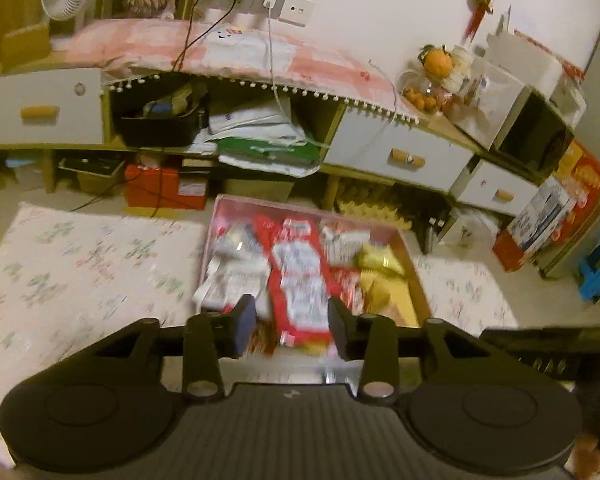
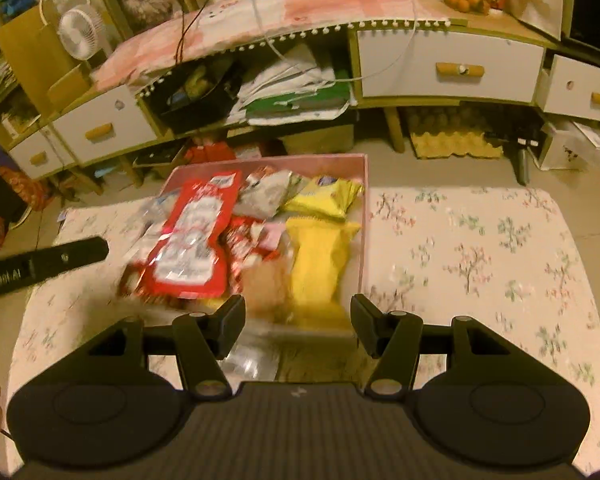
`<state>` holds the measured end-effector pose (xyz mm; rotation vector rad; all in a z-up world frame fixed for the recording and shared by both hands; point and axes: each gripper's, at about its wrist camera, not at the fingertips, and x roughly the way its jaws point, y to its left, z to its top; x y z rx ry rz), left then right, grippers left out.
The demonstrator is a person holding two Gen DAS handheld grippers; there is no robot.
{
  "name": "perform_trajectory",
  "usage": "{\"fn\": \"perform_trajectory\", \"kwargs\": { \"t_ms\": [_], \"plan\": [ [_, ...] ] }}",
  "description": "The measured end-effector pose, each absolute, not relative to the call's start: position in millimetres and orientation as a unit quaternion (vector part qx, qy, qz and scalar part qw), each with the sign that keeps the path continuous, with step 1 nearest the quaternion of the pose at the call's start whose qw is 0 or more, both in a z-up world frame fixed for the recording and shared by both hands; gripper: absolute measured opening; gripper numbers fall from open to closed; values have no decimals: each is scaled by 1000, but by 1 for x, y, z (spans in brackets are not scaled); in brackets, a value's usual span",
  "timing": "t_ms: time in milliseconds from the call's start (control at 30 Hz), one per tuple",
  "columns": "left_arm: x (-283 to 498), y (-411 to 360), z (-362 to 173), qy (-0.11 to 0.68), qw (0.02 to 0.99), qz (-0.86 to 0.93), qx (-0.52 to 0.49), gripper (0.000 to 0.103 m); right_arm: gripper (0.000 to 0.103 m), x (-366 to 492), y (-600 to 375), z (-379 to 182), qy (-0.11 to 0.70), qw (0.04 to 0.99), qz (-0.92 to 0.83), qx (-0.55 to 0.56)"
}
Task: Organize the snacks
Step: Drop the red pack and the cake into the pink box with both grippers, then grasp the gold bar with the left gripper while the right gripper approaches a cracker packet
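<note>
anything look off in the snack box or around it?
Mostly a jumble: packets lie overlapping at mixed angles in the pink box. The long red packet sits skewed across the pile, its near end apparently over the box's left edge. No visible spill or tear, though motion blur hides detail.

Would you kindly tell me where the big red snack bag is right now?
In both wrist views, the big red snack bag lies in the pink box, left of the yellow packets, just ahead of the open left claw.
</note>
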<state>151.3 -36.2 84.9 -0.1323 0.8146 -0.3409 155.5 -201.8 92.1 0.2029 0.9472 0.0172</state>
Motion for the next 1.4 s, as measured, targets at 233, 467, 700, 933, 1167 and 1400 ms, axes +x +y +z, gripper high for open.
{"fn": "perform_trajectory", "kwargs": {
  "t_ms": [233,467,700,933,1167,1400],
  "plan": [
    [94,-40,96,382,915,-127,-6,60,55,117,-176,108,465,882,33,70],
    [58,-37,99,379,919,-106,9,66,55,86,-167,119,462,884,48,57],
    [39,-36,85,402,909,-107,2,72,55,60,-163,120,453,887,74,51],
    [42,-38,47,470,874,-121,-18,77,57,53,-165,104,477,876,74,13],
    [47,-50,17,516,848,-120,-21,78,57,52,-157,81,515,853,83,-20],
    [55,-57,-6,526,844,-105,-8,81,59,49,-155,82,518,851,85,-22]
  ]
}}
